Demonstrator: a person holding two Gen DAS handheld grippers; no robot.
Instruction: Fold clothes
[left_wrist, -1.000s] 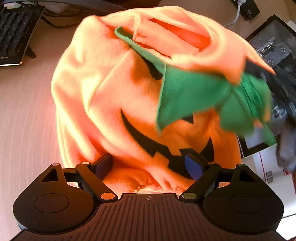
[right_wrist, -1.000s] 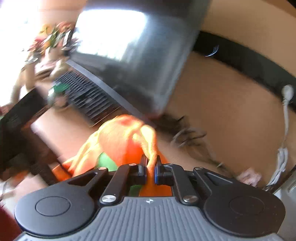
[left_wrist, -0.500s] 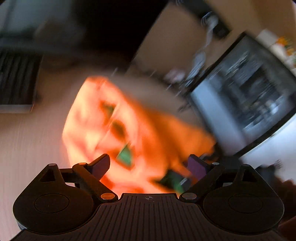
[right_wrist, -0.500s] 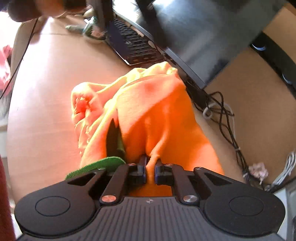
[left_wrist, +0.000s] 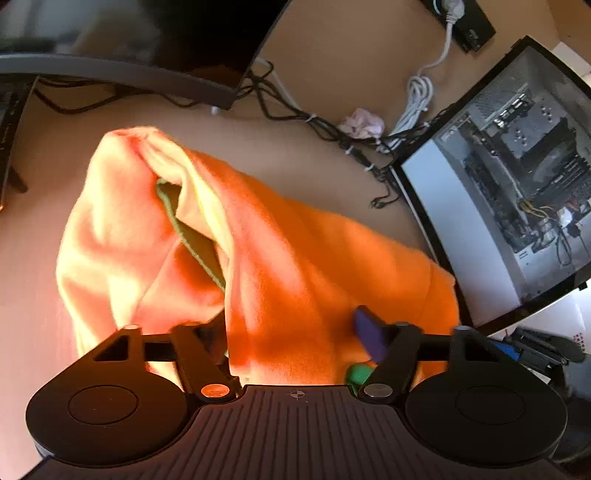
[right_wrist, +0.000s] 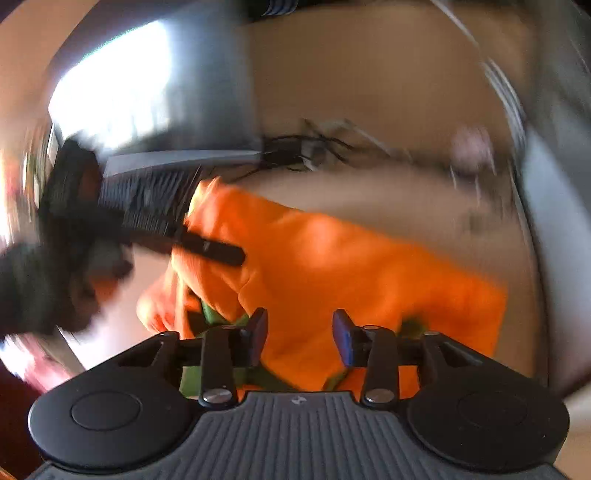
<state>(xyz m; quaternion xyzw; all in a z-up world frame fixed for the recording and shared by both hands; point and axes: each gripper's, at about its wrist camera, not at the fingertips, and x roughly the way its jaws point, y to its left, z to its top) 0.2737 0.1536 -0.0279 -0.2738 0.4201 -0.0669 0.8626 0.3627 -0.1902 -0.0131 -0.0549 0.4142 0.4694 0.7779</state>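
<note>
Both claws open, orange garment (left_wrist: 295, 266) betw. fingers

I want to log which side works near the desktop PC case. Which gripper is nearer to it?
Probably left. The left gripper hovers over the orange garment right beside the PC case; the right gripper's blurred view shows no clear case.

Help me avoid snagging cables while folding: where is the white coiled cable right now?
In the left wrist view, the white coiled cable hangs at the upper right, against the brown wall behind the desk, between the pink crumpled cloth and the open computer case, well beyond the orange garment.
</note>
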